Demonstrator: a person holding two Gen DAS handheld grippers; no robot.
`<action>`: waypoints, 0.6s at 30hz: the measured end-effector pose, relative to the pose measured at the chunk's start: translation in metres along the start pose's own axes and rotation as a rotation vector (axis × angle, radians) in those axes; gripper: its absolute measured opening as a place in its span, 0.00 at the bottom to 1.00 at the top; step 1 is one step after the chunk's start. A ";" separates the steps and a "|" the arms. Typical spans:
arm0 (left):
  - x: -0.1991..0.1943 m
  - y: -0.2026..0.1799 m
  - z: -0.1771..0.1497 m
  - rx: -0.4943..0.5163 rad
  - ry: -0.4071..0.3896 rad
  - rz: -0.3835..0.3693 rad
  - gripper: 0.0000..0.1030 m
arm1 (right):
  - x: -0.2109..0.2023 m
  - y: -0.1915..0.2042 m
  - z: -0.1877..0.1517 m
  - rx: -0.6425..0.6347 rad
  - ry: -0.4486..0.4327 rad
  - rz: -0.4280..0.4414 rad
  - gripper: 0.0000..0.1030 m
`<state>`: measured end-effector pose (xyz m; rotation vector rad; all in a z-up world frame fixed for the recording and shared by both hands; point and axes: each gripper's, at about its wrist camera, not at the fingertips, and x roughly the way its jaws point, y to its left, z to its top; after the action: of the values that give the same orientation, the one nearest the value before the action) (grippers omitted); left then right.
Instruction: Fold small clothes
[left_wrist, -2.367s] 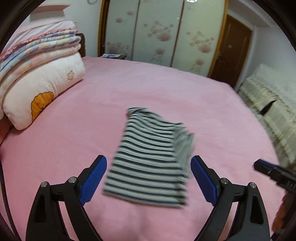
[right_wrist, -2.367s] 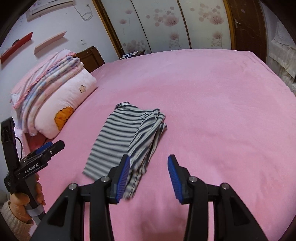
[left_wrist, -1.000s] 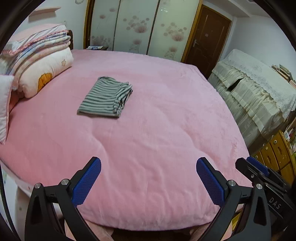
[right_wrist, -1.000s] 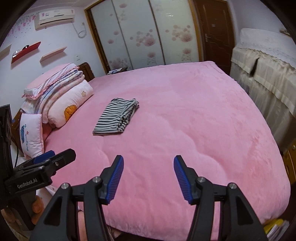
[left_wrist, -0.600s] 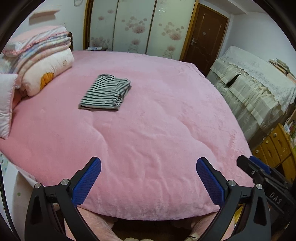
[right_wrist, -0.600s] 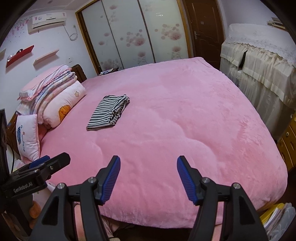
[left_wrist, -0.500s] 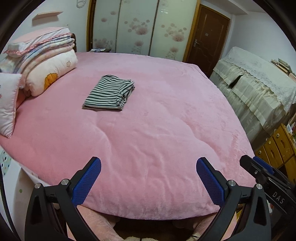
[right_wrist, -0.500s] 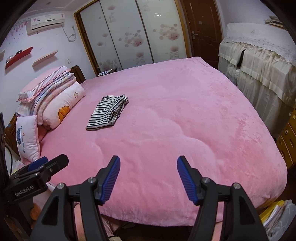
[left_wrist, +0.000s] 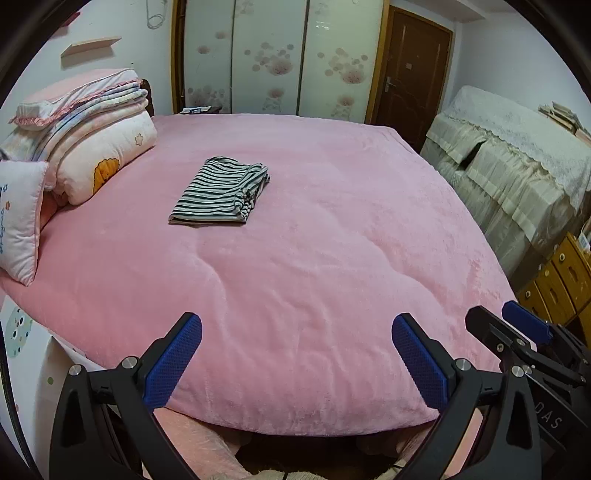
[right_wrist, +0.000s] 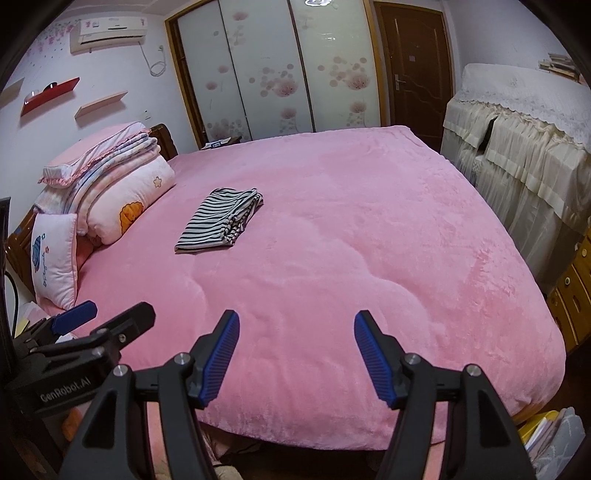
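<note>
One folded striped garment (left_wrist: 221, 194) lay on the pink bed (left_wrist: 332, 240), in the far left part of the cover, near the bedding pile and well apart from both claws. It made a rough rectangle, its long axis running from the near left toward the far right. The near short edge was flat and square; the far end was bunched, and the folded layers showed as a stack along the right side. Its fabric was thin and soft, with narrow dark and pale stripes running across the short way. In the right wrist view the same garment (right_wrist: 219, 221) sat at the same slant.

The bed cover was a plush, fleecy pink, gently rippled. At the far left one stack of folded quilts (left_wrist: 92, 125) rested on a rolled white duvet with an orange print, and one small pink pillow (left_wrist: 18, 225) stood nearer.

The left claw (left_wrist: 295, 358) stood wide open over the near edge of the bed, nothing between its two blue ribbed pads. The right claw (right_wrist: 295, 354) was also open and empty, its jaws having just been spreading a little; its gap was narrower than the left's.
</note>
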<state>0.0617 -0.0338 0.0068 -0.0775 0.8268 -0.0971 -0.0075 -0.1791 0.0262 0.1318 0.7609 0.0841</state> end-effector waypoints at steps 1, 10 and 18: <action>0.000 -0.001 0.000 0.001 -0.002 0.001 0.99 | 0.000 0.000 0.000 -0.001 -0.001 -0.006 0.63; 0.001 -0.003 0.002 0.010 0.009 -0.003 0.99 | 0.002 -0.002 0.000 0.000 -0.001 -0.020 0.63; 0.003 -0.004 0.002 0.022 0.015 -0.006 0.99 | 0.003 0.000 0.002 -0.002 -0.002 -0.043 0.63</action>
<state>0.0647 -0.0378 0.0064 -0.0589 0.8404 -0.1122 -0.0042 -0.1793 0.0255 0.1136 0.7612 0.0444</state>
